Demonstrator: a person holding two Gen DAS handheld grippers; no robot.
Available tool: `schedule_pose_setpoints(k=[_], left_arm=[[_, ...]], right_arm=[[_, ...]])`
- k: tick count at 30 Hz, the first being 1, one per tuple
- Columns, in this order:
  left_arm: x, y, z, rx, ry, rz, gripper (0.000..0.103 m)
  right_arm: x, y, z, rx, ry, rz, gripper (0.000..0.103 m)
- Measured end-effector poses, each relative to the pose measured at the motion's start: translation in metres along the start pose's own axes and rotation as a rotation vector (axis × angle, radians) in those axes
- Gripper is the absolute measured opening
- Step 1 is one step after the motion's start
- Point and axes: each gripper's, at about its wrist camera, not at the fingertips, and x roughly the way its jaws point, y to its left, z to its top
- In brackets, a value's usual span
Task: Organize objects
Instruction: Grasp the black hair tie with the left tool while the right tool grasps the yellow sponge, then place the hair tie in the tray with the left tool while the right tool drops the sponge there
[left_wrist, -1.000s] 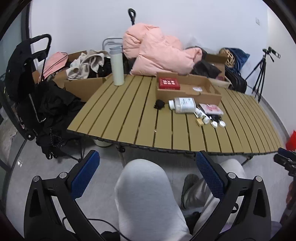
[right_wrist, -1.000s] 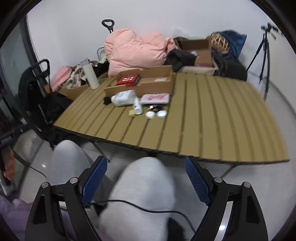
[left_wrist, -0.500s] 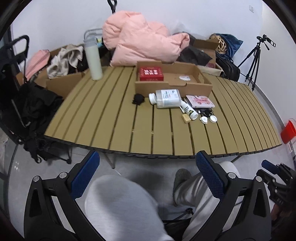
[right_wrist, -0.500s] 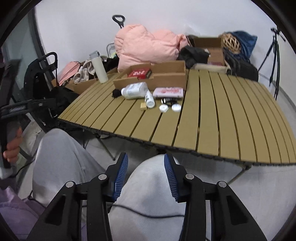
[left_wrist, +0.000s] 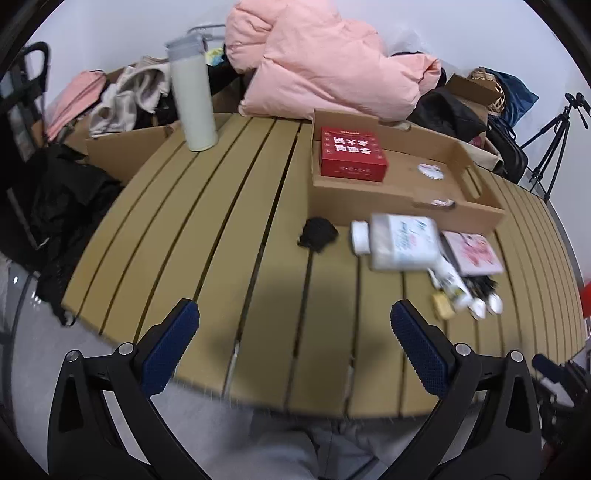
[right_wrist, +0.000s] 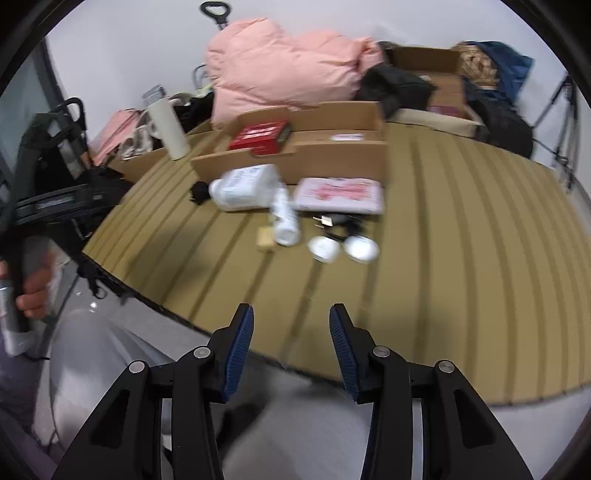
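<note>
Over the near edge of the desk (left_wrist: 207, 229), my left-wrist view shows the left gripper (left_wrist: 295, 328) hanging with its jaws spread wide and nothing between them. Toward the far edge sits the cardboard tray (left_wrist: 373, 192), holding a red box (left_wrist: 352, 155) with a row of white Chinese characters on its lid; I can't read them from this angle. A small round sticker-like item lies in the tray too. Just in front of the tray a white bottle (left_wrist: 399, 240) lies on its side; its label is too blurred to read. A black clump (left_wrist: 317, 233) lies beside its cap, a pink packet (left_wrist: 472, 253) on its other side, and small bits run toward the right edge. A cream flask (left_wrist: 192, 96) stands at the far left corner.

From the right-wrist view, the right gripper (right_wrist: 291, 328) also hovers at the near edge, its jaws partly parted and holding nothing. A small white tube (right_wrist: 284, 218), a tan block (right_wrist: 266, 236) and two white caps (right_wrist: 343, 249) lie loose mid-desk.

My judgement: the sorting is barely begun. Only the red box looks stowed; the loose cluster is left to gather.
</note>
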Motion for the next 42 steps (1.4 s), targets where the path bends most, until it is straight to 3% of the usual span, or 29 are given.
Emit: schedule_pose_setpoints(k=[6,10,18,19,20,21,22,27,35,38,42], left_arm=[[0.070,-0.006,0.022,0.125,-0.024,0.006,0.101],[0.108,-0.007,0.028,0.154,-0.017,-0.006,0.097],[0.140,-0.005,0.028,0.090,0.014,-0.045,0.068],[0.139,-0.005,0.028,0.086,-0.001,-0.028,0.057],[0.138,-0.005,0.028,0.092,-0.015,-0.014,0.033],[0.137,-0.006,0.028,0.098,-0.011,-0.025,0.029],[0.135,-0.004,0.028,0.094,0.007,-0.030,0.029],[0.105,0.009,0.019,0.058,-0.011,-0.006,0.029],[0.009,0.034,0.010,0.046,-0.094,0.022,0.029],[-0.030,0.034,0.009,0.069,-0.130,-0.055,0.029],[-0.061,0.014,0.013,0.129,-0.120,-0.166,0.029]], right_arm=[[0.080,0.026,0.012,-0.058,0.096,0.061,0.046],[0.114,0.033,0.024,-0.096,0.075,-0.032,0.046],[0.144,0.042,0.031,-0.099,0.063,-0.158,0.046],[0.145,0.045,0.029,-0.111,0.057,-0.171,0.044],[0.145,0.048,0.027,-0.134,0.051,-0.193,0.039],[0.145,0.050,0.026,-0.156,0.044,-0.205,0.025],[0.144,0.050,0.025,-0.156,0.047,-0.193,0.024],[0.136,0.047,0.022,-0.141,0.062,-0.161,0.024],[0.065,0.047,0.021,-0.111,0.009,-0.099,0.024],[0.035,0.046,0.025,-0.116,-0.032,-0.102,0.024],[0.006,0.042,0.031,-0.123,-0.058,-0.079,0.024]])
